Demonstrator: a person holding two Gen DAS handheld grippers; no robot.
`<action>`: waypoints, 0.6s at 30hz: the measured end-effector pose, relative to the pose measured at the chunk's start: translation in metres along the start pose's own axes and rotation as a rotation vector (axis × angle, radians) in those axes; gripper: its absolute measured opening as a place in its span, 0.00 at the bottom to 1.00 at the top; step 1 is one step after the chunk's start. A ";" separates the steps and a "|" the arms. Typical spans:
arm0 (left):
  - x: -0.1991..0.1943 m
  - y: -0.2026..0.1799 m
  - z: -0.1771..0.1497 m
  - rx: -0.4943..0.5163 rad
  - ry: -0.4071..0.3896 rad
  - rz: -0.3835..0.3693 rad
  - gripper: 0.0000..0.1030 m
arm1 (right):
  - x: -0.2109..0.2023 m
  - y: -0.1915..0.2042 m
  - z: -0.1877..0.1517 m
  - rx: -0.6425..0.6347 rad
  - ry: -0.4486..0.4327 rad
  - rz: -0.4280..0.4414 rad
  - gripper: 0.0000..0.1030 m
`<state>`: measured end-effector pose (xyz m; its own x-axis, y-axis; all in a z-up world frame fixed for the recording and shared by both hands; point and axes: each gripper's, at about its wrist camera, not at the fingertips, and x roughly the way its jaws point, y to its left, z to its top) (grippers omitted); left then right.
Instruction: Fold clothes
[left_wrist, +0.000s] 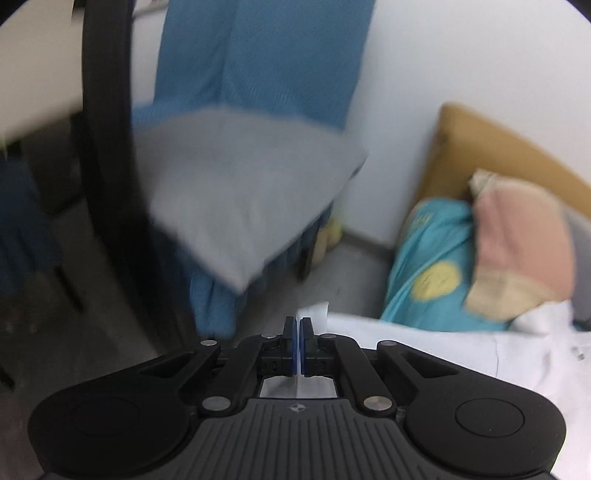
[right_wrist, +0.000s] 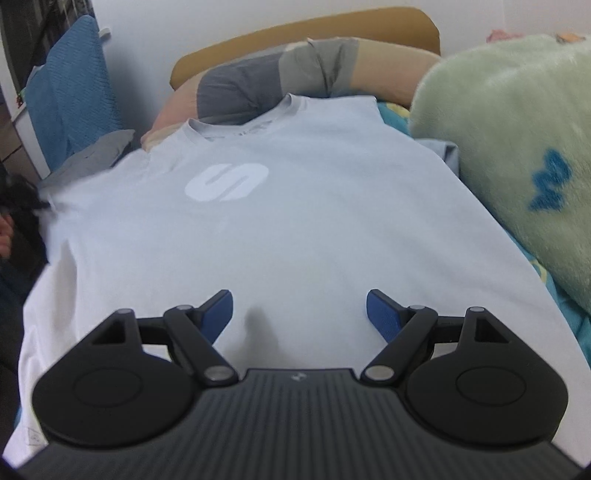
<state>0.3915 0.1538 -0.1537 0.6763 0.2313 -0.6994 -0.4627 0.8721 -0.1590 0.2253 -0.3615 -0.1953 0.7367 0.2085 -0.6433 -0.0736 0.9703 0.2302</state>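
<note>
A white T-shirt (right_wrist: 295, 229) with a pale oval logo (right_wrist: 226, 182) lies spread flat on the bed, collar toward the pillows. My right gripper (right_wrist: 299, 314) is open and empty, hovering just over the shirt's lower middle. My left gripper (left_wrist: 298, 328) is shut on an edge of the same white shirt (left_wrist: 443, 354), which shows between and behind the blue pads at the bed's left side. In the right wrist view the left gripper shows only as a dark blur (right_wrist: 22, 199) at the shirt's left sleeve.
A pink and grey pillow (right_wrist: 258, 85) and a brown headboard (right_wrist: 303, 33) lie beyond the collar. A green fleece blanket (right_wrist: 517, 147) bulks on the right. A chair with a grey cushion (left_wrist: 240, 192) and blue cloth (left_wrist: 258, 55) stands left of the bed.
</note>
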 end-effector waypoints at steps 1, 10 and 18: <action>0.006 0.003 -0.006 -0.024 0.018 -0.019 0.03 | 0.000 0.002 0.001 -0.004 -0.005 0.000 0.79; -0.018 0.037 -0.073 -0.320 0.205 -0.280 0.59 | 0.004 0.009 0.004 -0.020 -0.014 0.009 0.79; -0.033 0.055 -0.153 -0.723 0.326 -0.362 0.66 | -0.015 0.006 0.004 0.013 -0.030 0.036 0.79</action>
<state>0.2564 0.1285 -0.2459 0.7055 -0.2386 -0.6673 -0.5763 0.3548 -0.7362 0.2168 -0.3596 -0.1812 0.7536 0.2397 -0.6121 -0.0918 0.9604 0.2630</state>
